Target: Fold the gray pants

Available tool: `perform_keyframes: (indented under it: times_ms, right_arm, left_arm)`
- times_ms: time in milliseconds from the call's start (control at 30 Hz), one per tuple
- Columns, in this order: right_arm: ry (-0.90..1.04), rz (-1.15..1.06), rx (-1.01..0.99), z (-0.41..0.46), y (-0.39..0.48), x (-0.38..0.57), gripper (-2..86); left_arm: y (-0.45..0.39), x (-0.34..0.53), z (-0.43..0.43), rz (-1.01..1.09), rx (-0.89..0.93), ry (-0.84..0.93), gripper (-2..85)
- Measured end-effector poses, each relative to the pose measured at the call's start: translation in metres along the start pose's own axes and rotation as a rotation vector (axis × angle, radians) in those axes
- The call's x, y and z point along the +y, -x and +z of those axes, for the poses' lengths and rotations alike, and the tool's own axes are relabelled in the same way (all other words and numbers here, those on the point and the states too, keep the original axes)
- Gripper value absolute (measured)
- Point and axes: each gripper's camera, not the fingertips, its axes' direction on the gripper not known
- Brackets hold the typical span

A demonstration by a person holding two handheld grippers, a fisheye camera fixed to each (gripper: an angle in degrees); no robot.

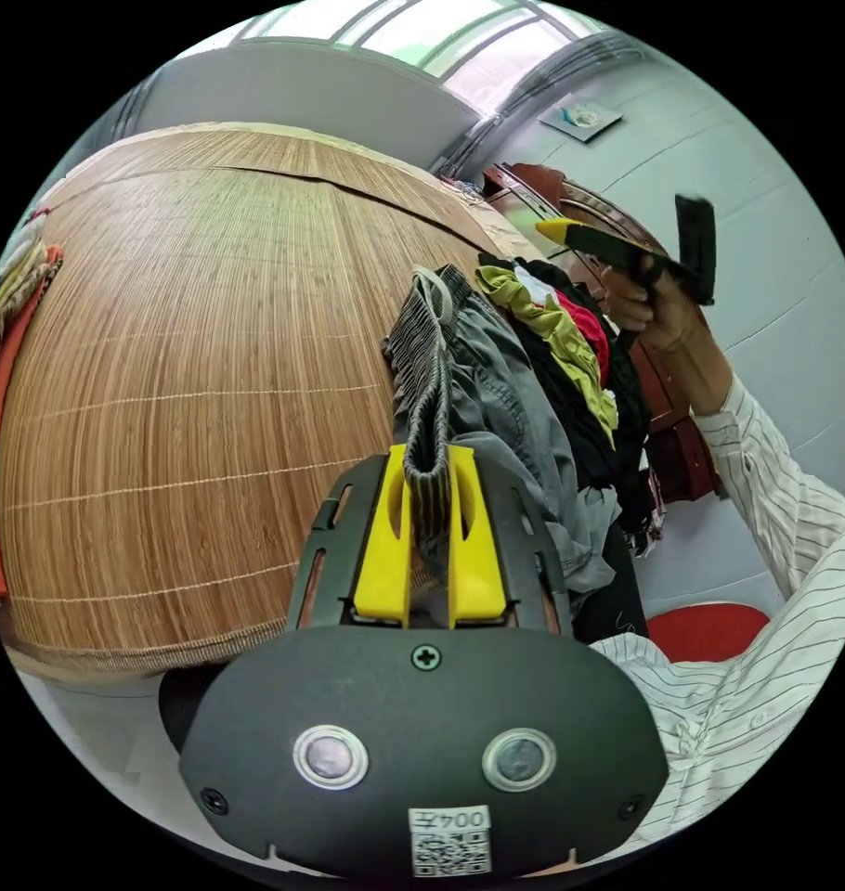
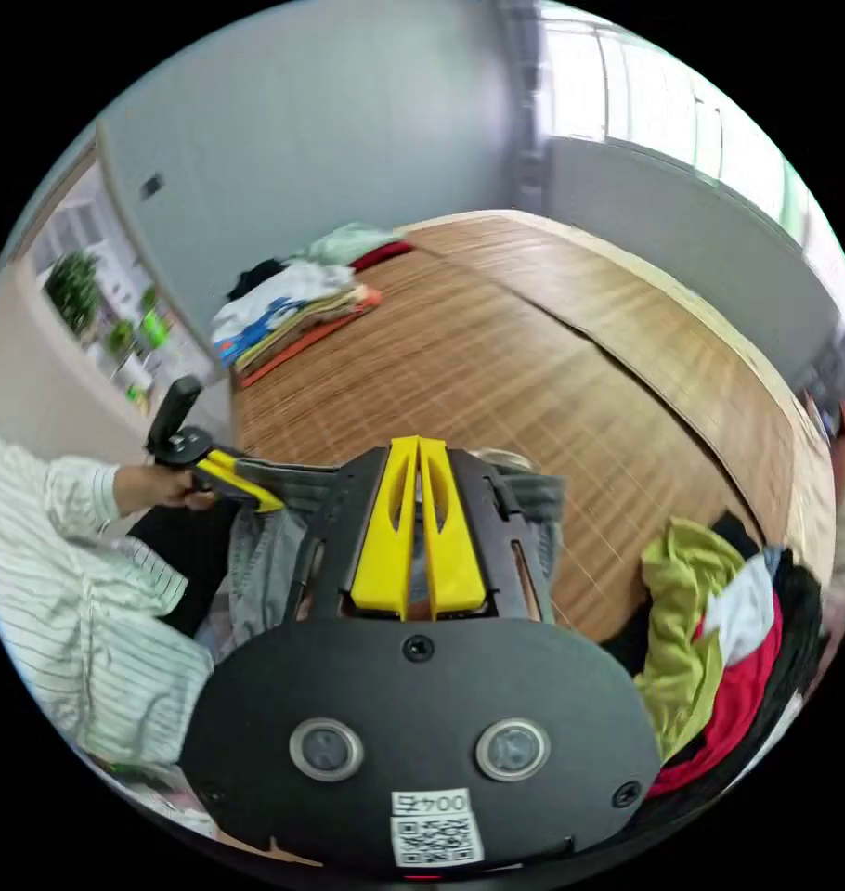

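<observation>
Left gripper [image 1: 429, 501] fingers pinching gray pants [image 1: 497, 408] waistband over bamboo mat [image 1: 190, 371]. Right gripper [image 2: 419, 520] fingers pressed together, empty. No readable writing.

The gray pants [image 2: 265, 548] lie mostly hidden behind the right gripper [image 2: 419, 455].

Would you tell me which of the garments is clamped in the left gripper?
The gray pants: the left gripper pinches their ribbed waistband, while the lime, red and black clothes lie piled behind, untouched.

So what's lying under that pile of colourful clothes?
The clothes pile sits on the woven bamboo mat, near one edge. What the mat itself covers is hidden, and the garments lowest in the pile cannot be seen.
</observation>
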Motion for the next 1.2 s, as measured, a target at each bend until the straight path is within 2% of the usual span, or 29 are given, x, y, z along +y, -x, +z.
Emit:
perform_keyframes:
  times_ms: [100, 333, 467, 600, 700, 833, 933, 1033, 1100, 1200]
  right_arm:
    - [0.012, 0.164, 0.089, -0.010, -0.047, 0.039, -0.7]
    - [0.209, 0.116, 0.169, 0.030, -0.077, 0.049, 2.0]
    - [0.310, 0.091, 0.036, 0.060, -0.098, 0.043, 13.1]
    - [0.348, 0.086, -0.107, 0.079, -0.113, 0.044, 16.9]
    - [0.401, 0.060, -0.070, 0.093, -0.114, 0.050, 16.8]
    - [0.404, 0.053, -0.127, 0.096, -0.111, 0.059, 16.9]
    - [0.392, 0.098, -0.177, 0.096, -0.109, 0.070, 16.6]
    - [0.345, 0.177, -0.316, 0.094, -0.102, 0.084, 14.7]
    - [0.357, 0.147, -0.233, 0.094, -0.078, 0.094, 8.0]
    - [0.253, 0.154, -0.198, 0.066, -0.050, 0.108, 5.6]
  left_arm:
    - [0.020, -0.004, 0.004, -0.028, 0.034, -0.013, 6.9]
    - [0.049, -0.016, 0.015, 0.028, 0.045, -0.007, 6.9]
    - [0.073, -0.025, 0.014, -0.009, 0.104, -0.034, 7.0]
    - [0.088, -0.033, 0.013, -0.010, 0.145, -0.053, 7.1]
    - [0.101, -0.041, 0.011, -0.023, 0.180, -0.057, 7.3]
    - [0.118, -0.052, 0.008, -0.050, 0.232, -0.074, 8.0]
    - [0.121, -0.063, 0.009, -0.045, 0.255, -0.069, 8.9]
    - [0.121, -0.076, 0.008, -0.048, 0.249, -0.066, 9.5]
    - [0.119, -0.084, 0.004, -0.038, 0.224, -0.061, 9.3]
    - [0.110, -0.098, -0.009, -0.004, 0.165, -0.038, 8.6]
